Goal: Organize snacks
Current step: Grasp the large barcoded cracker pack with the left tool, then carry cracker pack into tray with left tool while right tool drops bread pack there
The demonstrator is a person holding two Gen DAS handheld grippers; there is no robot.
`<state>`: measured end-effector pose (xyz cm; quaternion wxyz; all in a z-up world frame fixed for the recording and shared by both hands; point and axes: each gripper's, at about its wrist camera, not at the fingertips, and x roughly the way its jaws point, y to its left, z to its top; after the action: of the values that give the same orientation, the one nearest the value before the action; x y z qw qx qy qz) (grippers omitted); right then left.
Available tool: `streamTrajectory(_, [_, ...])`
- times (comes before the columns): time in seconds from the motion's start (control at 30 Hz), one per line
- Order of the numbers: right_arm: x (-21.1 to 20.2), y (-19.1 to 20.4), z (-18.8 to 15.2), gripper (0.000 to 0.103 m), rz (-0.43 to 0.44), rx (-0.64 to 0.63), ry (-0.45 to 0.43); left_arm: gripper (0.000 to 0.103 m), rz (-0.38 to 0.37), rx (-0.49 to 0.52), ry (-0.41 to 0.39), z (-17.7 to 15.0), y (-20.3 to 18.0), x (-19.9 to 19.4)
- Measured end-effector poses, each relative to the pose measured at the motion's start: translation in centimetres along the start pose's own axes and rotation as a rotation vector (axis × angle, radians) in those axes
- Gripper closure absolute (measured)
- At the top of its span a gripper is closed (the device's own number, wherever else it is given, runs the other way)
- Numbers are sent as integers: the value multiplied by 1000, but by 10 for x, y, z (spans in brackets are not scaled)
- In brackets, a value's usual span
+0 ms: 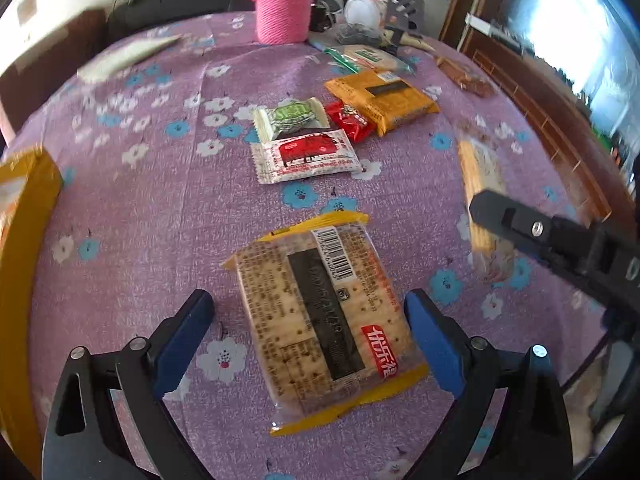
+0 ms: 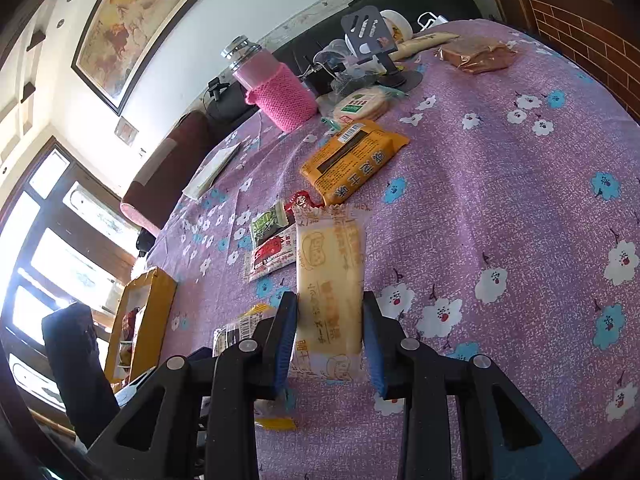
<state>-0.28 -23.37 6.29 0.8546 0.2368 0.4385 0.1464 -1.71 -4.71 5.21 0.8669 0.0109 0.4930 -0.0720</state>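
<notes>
My left gripper (image 1: pixel 308 320) is open, its blue pads on either side of a yellow-edged cracker pack (image 1: pixel 320 316) lying on the purple floral tablecloth (image 1: pixel 140 216), not touching it. My right gripper (image 2: pixel 330 340) is shut on a long pale yellow cheese-biscuit pack (image 2: pixel 330 280) and holds it above the table; the pack shows blurred in the left wrist view (image 1: pixel 482 200) at the right. Further back lie a white-red snack pack (image 1: pixel 306 156), a green one (image 1: pixel 290 118), a small red one (image 1: pixel 350 120) and an orange pack (image 1: pixel 382 100).
A yellow cardboard box (image 1: pixel 20 240) stands at the left table edge. At the back stand a pink knit-sleeved bottle (image 1: pixel 282 8), a round cracker pack (image 1: pixel 368 58), a phone stand (image 2: pixel 370 36), cups, and a brown pack (image 2: pixel 478 56).
</notes>
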Motion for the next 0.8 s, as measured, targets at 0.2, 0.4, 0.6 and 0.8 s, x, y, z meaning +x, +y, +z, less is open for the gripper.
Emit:
streamTrajectory(0.2, [-2, 3, -1, 70, -14, -26, -30, 31, -31, 46, -38, -7, 0, -9])
streamTrajectory(0.4, [-1, 8, -4, 70, -4, -58, -42, 30, -92, -44, -91, -14, 28, -42])
streamTrajectory(0.6, [0, 14, -7, 70, 35, -77, -50, 30, -127, -164, -197, -34, 84, -102])
streamTrajectory(0.8, [1, 37, -15, 70, 51, -123, -36, 30, -47, -317, -274, -78, 175, -159])
